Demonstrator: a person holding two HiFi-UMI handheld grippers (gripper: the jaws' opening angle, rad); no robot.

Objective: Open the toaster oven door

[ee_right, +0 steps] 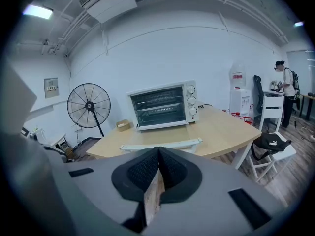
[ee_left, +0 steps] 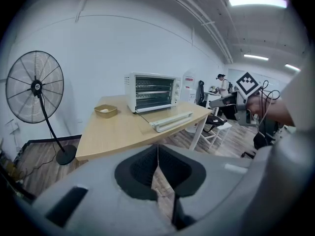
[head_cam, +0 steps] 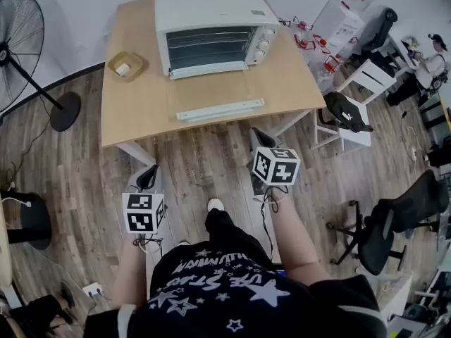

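Note:
A white toaster oven (head_cam: pixel 215 30) stands at the back of the wooden table (head_cam: pixel 141 104), its glass door closed and its knobs on the right side. It also shows in the left gripper view (ee_left: pixel 152 91) and the right gripper view (ee_right: pixel 162 107). Both grippers hang over the floor in front of the table, well short of the oven. My left gripper (head_cam: pixel 148 176) is shut with nothing between its pads (ee_left: pixel 157 149). My right gripper (head_cam: pixel 262 136), a little closer to the table, is shut and empty too (ee_right: pixel 158 151).
A long white tray (head_cam: pixel 220 110) lies near the table's front edge, in front of the oven. A small wooden bowl (head_cam: pixel 125 65) sits at the left of the table. A standing fan (head_cam: pixel 17 41) is at the left; chairs (head_cam: pixel 345 115) and a person (head_cam: pixel 433 58) at the right.

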